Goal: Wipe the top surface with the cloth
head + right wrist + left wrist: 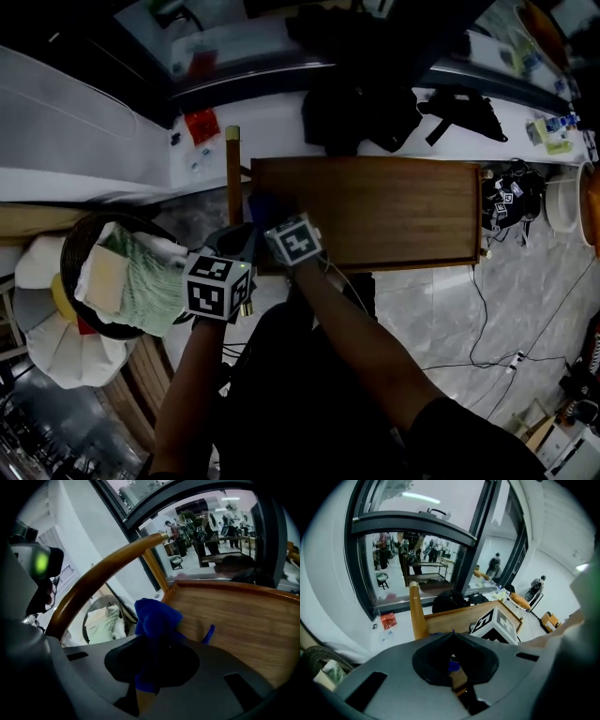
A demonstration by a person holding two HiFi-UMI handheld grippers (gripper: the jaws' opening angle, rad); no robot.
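Observation:
The wooden top [394,211] is a rimmed brown board lying crosswise in the head view. A blue cloth [265,206] rests bunched on its near left corner. My right gripper [274,222] is shut on that cloth; in the right gripper view the blue cloth [157,618] bulges up out of the closed jaws of the right gripper [152,641] over the wooden top [243,620]. My left gripper [240,242] sits just left of it at the board's corner. In the left gripper view the left gripper [452,635] has its jaws together, with a sliver of blue and wood behind them.
A curved wooden rail [93,581] and its post [232,173] rise at the board's left end. A dark basket [80,234] with folded pale cloths stands on the left. Black bags [361,108] lie on the white sill behind. Cables [497,309] trail over the floor on the right.

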